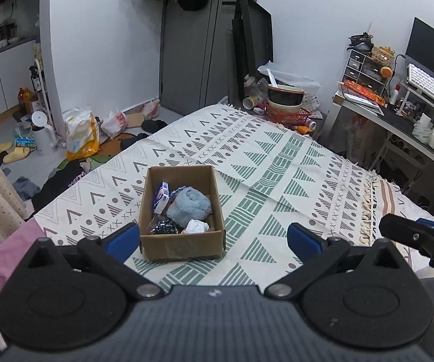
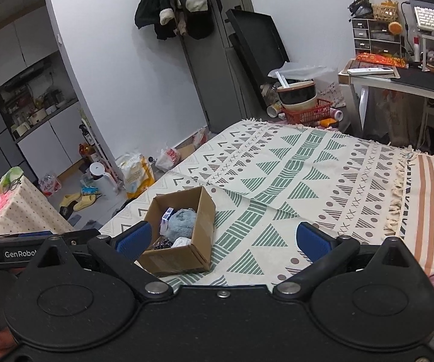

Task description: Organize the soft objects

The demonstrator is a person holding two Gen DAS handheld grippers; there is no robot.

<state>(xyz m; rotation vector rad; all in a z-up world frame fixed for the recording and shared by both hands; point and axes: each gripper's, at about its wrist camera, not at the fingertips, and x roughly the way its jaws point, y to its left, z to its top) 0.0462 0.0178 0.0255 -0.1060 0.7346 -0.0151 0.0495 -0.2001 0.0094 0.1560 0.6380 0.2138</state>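
Note:
A brown cardboard box (image 1: pixel 183 247) stands on the patterned bedspread (image 1: pixel 277 163). Inside lie a fluffy blue-grey bundle (image 1: pixel 189 207), a white crumpled piece (image 1: pixel 197 227), a black sparkly item (image 1: pixel 165 227) and a blue-and-white packet (image 1: pixel 161 196). My left gripper (image 1: pixel 214 239) is open and empty, just in front of the box, its left finger beside the box's near left corner. My right gripper (image 2: pixel 223 241) is open and empty; the box (image 2: pixel 183 258) with the blue bundle (image 2: pixel 182 223) sits just right of its left finger. The right gripper also shows at the left wrist view's right edge (image 1: pixel 422 238).
Bags, slippers (image 1: pixel 10 152) and clothes litter the floor left of the bed. A red basket with stacked bowls (image 1: pixel 286 102) sits past the bed's far end. A desk (image 1: pixel 398 114) with keyboard and monitor stands at right. A dotted cloth-covered stand (image 2: pixel 20 208) is at left.

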